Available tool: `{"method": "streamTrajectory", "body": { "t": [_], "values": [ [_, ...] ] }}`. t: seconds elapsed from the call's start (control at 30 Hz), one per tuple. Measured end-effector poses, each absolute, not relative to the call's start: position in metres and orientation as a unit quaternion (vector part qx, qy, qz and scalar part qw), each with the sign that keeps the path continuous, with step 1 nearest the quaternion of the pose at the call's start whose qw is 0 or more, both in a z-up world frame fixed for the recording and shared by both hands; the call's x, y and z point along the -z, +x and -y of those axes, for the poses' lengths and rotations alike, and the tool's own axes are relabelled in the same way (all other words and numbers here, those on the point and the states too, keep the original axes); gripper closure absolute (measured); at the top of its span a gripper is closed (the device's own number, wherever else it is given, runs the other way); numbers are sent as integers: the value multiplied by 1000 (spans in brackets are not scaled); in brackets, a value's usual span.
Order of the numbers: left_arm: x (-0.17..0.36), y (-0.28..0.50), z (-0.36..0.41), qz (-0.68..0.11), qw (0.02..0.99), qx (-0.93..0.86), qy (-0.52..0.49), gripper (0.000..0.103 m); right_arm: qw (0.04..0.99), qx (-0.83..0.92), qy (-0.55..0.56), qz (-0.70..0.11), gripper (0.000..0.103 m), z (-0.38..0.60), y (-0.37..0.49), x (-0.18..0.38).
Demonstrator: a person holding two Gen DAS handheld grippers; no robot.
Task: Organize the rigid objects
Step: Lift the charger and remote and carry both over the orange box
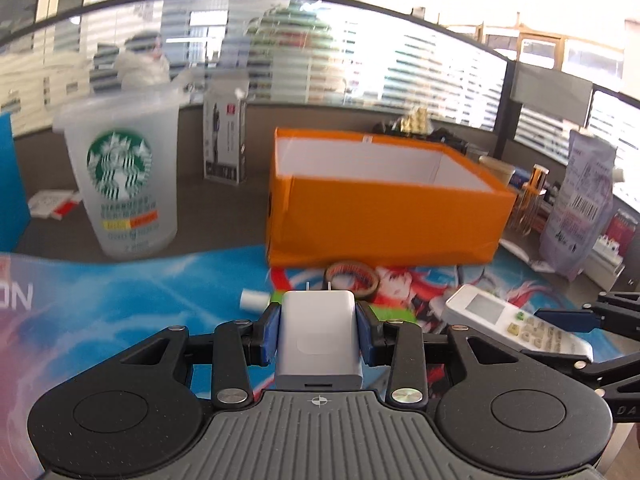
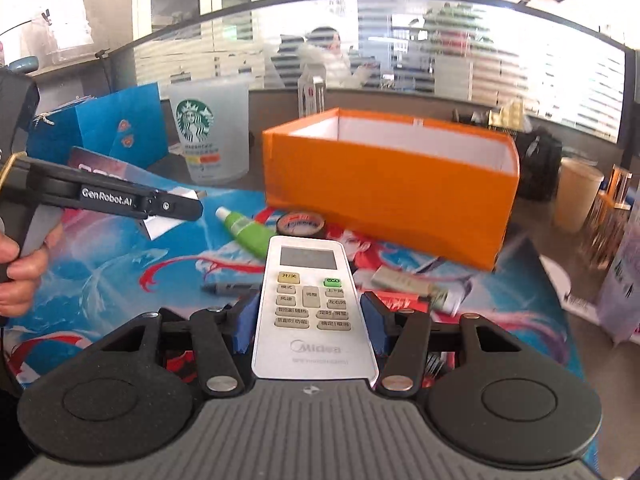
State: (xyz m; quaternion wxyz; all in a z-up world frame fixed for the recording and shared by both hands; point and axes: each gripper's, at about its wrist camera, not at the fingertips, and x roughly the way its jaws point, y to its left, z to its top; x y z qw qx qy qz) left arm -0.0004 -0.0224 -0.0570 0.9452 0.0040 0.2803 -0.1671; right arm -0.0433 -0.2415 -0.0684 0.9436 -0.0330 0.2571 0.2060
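Note:
My left gripper is shut on a white charger plug, prongs pointing forward, held above the printed mat. It also shows at the left of the right wrist view with the plug. My right gripper is shut on a white Midea remote control, held above the mat; the remote also shows in the left wrist view. An open orange box with a white inside stands just beyond both grippers.
A roll of tape, a green tube, a pen and a small pack lie on the mat. A Starbucks cup and blue bag stand left; cluttered items stand right.

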Motion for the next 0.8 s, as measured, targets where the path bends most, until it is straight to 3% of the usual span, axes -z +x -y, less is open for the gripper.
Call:
{"method": "streamTrajectory", "body": {
  "t": [0.8],
  "values": [
    [-2, 66, 64, -247, 949, 196, 23, 67, 963, -177, -43, -197, 51, 263, 8, 18]
  ]
}}
